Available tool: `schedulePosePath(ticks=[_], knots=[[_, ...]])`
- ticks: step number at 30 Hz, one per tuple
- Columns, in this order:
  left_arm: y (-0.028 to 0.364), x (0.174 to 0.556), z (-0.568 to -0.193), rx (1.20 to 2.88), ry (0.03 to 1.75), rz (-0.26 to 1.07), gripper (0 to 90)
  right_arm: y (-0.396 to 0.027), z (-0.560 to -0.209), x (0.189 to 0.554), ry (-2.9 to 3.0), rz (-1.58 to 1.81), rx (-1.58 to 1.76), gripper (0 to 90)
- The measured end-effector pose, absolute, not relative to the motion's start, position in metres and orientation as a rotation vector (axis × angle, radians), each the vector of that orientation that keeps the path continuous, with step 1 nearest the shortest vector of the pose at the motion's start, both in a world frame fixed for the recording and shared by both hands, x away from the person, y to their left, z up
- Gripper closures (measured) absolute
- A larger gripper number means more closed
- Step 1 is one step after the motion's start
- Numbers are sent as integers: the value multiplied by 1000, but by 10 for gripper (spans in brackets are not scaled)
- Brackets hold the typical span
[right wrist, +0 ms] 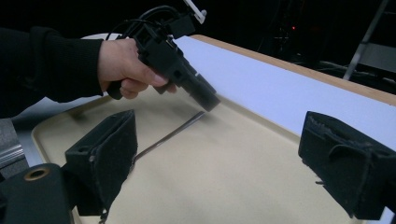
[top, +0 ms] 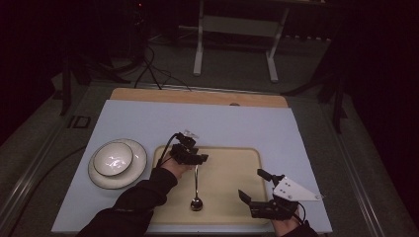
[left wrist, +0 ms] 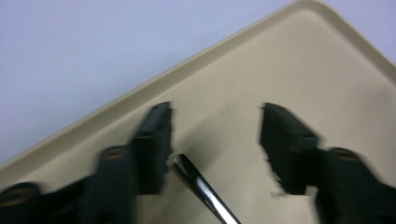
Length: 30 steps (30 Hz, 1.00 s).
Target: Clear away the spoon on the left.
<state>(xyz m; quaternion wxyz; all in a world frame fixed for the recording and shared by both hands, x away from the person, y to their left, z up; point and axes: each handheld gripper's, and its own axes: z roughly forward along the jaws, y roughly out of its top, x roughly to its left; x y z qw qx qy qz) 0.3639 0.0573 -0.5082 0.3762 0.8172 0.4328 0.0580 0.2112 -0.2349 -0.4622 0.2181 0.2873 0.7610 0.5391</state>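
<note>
A metal spoon [top: 197,186] lies on the beige tray [top: 232,155], its bowl toward the front edge and its handle pointing away. My left gripper [top: 200,160] hangs over the far tip of the handle. In the left gripper view the jaws [left wrist: 215,112] stand apart, and the shiny handle [left wrist: 205,193] lies between them, close to the left pad with no pad pressing on it. My right gripper [top: 251,183] hovers wide open over the tray's front right, nothing between its jaws [right wrist: 219,119]. From there I see the left gripper [right wrist: 210,103] above the handle [right wrist: 170,134].
A white bowl [top: 113,159] sits on a white plate [top: 139,165] left of the tray on the pale blue table top [top: 207,123]. A wooden strip [top: 197,96] runs along the back edge. A metal stand [top: 234,44] and cables lie on the floor beyond.
</note>
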Motion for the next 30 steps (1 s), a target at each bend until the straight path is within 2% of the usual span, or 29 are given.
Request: schedulePosePath(ticks=[3,4,6,10,11,12,30], knots=[[58,361,-502,2062,1088,124,337,-235,-462,211,2105,1493,798,119],[58,361,-500,2054,1079,108,249,-235,-462,211,2105,1493,798,119],[58,359,-497,2042,1069,110,204,-235,-462,211,2104,1494,797,119],[57,356,-493,2046,1035,124,55,-235,-462,211,2106,1492,799,119],[57,356,-493,2046,1035,124,55,-235,-462,211,2106,1490,798,119],[57,352,-488,2043,998,105,15,-235,-463,212,2106,1491,801,119],[73,315,-448,1994,848,110,15,-235,-463,212,2112,1489,809,119]])
